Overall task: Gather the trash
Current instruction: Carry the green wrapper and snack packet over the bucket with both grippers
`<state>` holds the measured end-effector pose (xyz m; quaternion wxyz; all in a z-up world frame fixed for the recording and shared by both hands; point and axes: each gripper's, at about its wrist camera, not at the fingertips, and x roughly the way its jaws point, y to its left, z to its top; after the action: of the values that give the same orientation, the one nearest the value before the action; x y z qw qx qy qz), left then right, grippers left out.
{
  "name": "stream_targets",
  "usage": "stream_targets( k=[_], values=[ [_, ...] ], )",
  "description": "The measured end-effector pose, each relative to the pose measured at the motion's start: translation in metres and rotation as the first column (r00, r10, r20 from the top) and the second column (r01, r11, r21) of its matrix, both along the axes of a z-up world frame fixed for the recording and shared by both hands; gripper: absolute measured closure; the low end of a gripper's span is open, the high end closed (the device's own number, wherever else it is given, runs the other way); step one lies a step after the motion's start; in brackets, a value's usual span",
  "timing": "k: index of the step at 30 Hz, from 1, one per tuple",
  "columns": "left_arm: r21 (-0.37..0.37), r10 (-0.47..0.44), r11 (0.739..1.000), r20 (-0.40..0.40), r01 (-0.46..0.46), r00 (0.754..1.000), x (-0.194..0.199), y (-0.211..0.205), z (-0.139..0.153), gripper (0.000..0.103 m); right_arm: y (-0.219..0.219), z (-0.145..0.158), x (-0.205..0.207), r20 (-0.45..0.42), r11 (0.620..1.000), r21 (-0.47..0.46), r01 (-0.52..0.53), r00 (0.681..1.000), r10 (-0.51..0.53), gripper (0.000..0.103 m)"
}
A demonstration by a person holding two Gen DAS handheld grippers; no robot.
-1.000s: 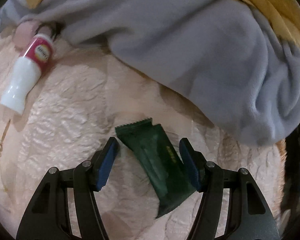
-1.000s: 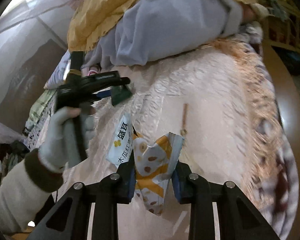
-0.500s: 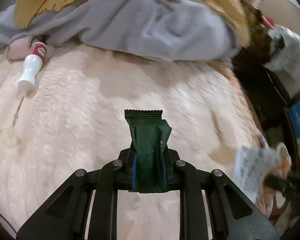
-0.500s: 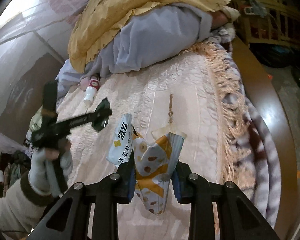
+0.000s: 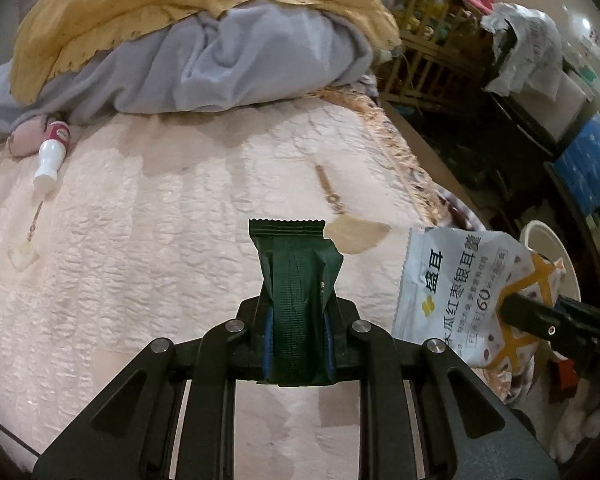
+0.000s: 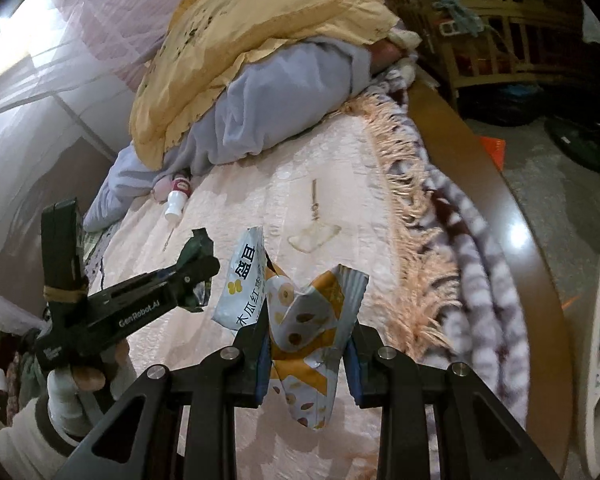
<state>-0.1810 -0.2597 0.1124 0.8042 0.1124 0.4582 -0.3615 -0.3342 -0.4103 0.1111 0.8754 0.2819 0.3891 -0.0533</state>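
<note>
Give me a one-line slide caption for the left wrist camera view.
Left gripper shut on a dark green wrapper above a pink quilted bedspread, snack packets alongside.

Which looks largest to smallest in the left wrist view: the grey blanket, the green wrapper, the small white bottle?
1. grey blanket
2. green wrapper
3. small white bottle

The wrapper, pinched in the left gripper, sits nearest the camera, so its true size against the bottle is unsure.

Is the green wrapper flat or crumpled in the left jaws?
Crumpled: the green wrapper is pinched and folded lengthwise between the left gripper's shut jaws, its serrated end sticking up.
</note>
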Motion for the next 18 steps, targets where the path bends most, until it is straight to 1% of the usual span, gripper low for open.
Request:
stream_targets(
  k=[5,18],
  values=[
    [0.008,-0.029,1.0,0.026,0.029,0.999,-0.016,-0.01,0.006,0.087,-0.007,0.0,-0.016,0.003,1.0,-0.005,0.029,1.0,-0.029,0.074],
    [0.015,-0.123,0.992,0.041,0.122,0.992,-0.048,-0.051,0.012,0.087,-0.038,0.002,-0.059,0.014,0.992,-0.008,0.123,0.992,-0.123,0.074]
  ],
)
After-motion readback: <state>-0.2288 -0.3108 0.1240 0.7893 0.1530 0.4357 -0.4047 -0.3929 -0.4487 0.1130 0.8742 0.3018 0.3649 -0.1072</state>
